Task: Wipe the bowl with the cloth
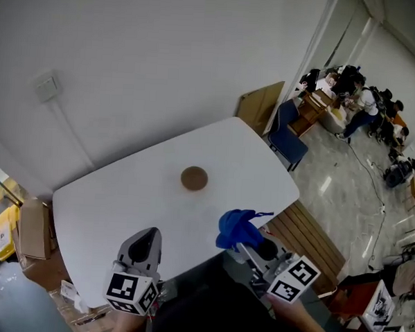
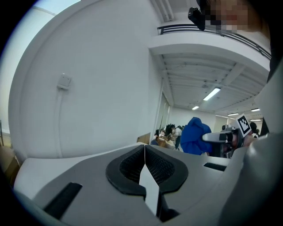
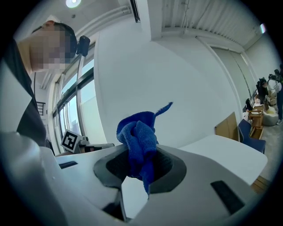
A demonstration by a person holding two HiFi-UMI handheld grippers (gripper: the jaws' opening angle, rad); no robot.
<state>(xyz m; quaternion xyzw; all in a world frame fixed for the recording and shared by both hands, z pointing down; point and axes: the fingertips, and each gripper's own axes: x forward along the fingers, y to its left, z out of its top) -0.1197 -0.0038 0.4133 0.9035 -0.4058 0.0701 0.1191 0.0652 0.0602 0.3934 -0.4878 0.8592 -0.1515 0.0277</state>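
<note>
While the right gripper (image 3: 140, 170) is clenched on the blue cloth (image 3: 138, 134), which bunches up out of its jaws, our left gripper (image 2: 145, 164) is pinched tight on nothing at all. Both hang well short of the bowl (image 1: 194, 178), the cloth to its near right and the empty gripper to its near left. The brown bowl sits alone and upright on the white table (image 1: 115, 199), with nothing touching it. We reckon this is the approach: cloth in hand, wiping not yet begun. Next we need to carry the cloth forward to the bowl and press it down inside. The left gripper would likely have to open and steady the rim, or the bowl may skid under the rubbing.
</note>
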